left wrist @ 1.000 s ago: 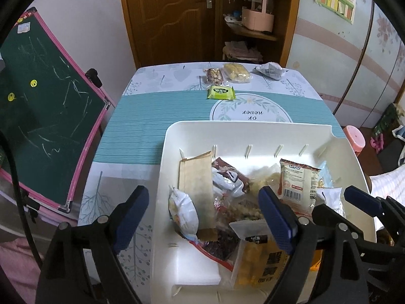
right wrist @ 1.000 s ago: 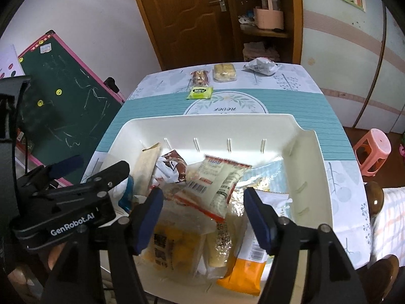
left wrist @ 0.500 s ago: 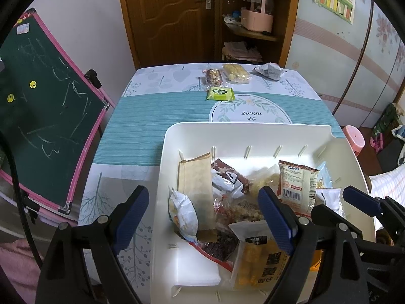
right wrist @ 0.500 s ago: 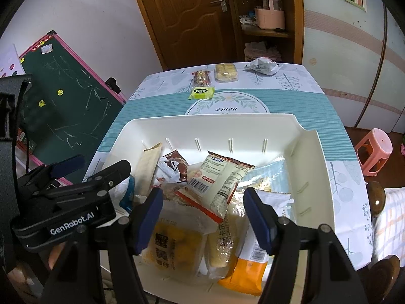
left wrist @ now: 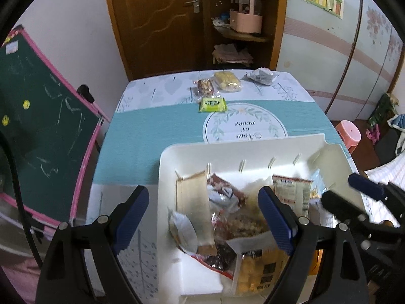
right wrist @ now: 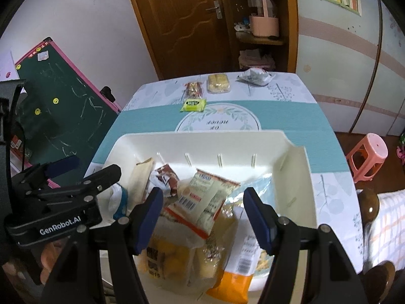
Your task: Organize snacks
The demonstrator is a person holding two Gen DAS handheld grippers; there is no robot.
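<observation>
snacks [right wrist: 202,202] in tray [right wrist: 291,177], under open tongs [right wrist: 202,217]

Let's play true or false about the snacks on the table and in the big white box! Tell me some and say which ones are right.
1. The white bin holds a pile of snack packets. True.
2. The green packet lies inside the bin. False: it lies on the tablecloth, beyond the bin.
3. Both grippers are empty, jaws open. True: the left gripper and the right gripper grip nothing.
4. Four snacks lie at the far end of the table. True: the green packet, a brown one, a yellow one and a silver one.
5. The stool is blue. False: it is pink.
</observation>
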